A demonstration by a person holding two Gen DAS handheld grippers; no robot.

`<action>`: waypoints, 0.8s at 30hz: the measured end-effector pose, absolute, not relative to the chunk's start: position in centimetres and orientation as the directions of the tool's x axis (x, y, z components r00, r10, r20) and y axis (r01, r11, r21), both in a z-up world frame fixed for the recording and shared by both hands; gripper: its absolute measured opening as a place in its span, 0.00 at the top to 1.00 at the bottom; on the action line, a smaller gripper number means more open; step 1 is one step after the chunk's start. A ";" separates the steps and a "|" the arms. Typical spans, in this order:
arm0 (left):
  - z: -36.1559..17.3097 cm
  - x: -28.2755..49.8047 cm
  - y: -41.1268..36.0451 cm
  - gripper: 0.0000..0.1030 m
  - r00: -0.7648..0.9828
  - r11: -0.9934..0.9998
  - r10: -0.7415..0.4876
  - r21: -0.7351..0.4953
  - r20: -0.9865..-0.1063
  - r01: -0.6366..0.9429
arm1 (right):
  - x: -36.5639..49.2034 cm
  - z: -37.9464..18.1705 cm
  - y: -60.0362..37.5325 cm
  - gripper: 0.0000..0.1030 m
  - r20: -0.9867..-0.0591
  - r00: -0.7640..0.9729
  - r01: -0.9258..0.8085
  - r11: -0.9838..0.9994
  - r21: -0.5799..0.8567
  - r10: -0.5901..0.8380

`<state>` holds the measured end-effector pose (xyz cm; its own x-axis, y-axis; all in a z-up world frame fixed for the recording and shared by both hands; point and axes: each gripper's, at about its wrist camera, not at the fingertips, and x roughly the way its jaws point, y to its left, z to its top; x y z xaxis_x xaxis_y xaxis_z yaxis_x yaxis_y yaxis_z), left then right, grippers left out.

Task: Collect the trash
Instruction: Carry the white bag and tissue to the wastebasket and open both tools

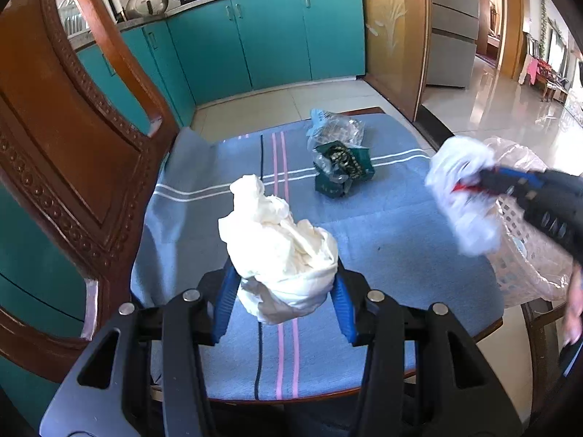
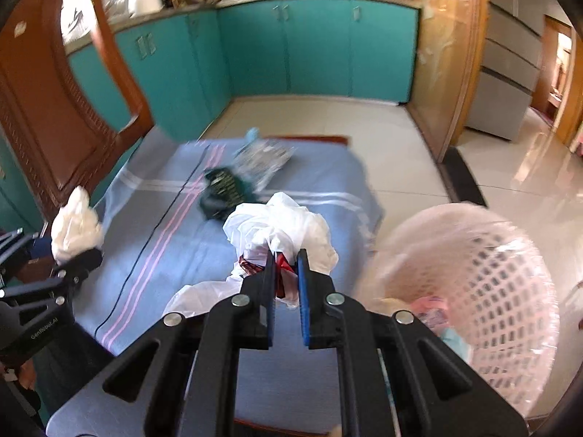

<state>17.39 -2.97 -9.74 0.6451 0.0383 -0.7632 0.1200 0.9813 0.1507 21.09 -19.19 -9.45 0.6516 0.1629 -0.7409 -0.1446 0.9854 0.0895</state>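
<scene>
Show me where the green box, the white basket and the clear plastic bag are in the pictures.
green box point(image 1: 329, 185), left wrist view, front face
white basket point(image 2: 510, 291), right wrist view, lattice wall
clear plastic bag point(image 1: 339, 129), left wrist view, crumpled middle

"GenRobot.AI" is printed on the left tool point(image 2: 78, 260).

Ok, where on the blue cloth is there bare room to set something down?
Bare cloth lies between the tissue wad in the left gripper and the basket, nearer than the green packet. A narrower strip runs along the chair back. The far middle is crowded with the packet and a clear wrapper.
</scene>
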 end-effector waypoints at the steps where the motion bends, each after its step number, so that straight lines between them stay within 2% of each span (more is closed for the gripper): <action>1: -9.6 17.3 -3.3 0.54 0.648 0.980 0.032 0.150 -0.761 0.128 | 21.0 -9.2 -19.8 0.89 -0.737 0.659 -0.130 0.988 0.087 0.151; 7: -8.8 17.6 -6.3 0.54 0.645 0.972 -0.063 0.100 -0.761 0.212 | 19.2 -7.9 -26.0 0.89 -0.713 0.700 0.013 0.998 0.067 0.038; 16: -8.7 18.3 -17.6 0.54 0.605 0.888 -0.239 0.080 -0.759 0.452 | 14.7 -8.6 -34.8 0.89 -0.729 0.667 0.239 0.971 0.017 -0.151; 20: -9.5 18.1 -22.8 0.54 0.550 0.833 -0.320 0.047 -0.772 0.552 | 13.4 -9.5 -37.5 0.89 -0.747 0.638 0.299 0.954 0.020 -0.185; 24: -10.7 18.1 -25.8 0.51 0.511 0.804 -0.343 0.035 -0.788 0.594 | 12.6 -10.5 -39.1 0.89 -0.762 0.616 0.329 0.944 0.022 -0.197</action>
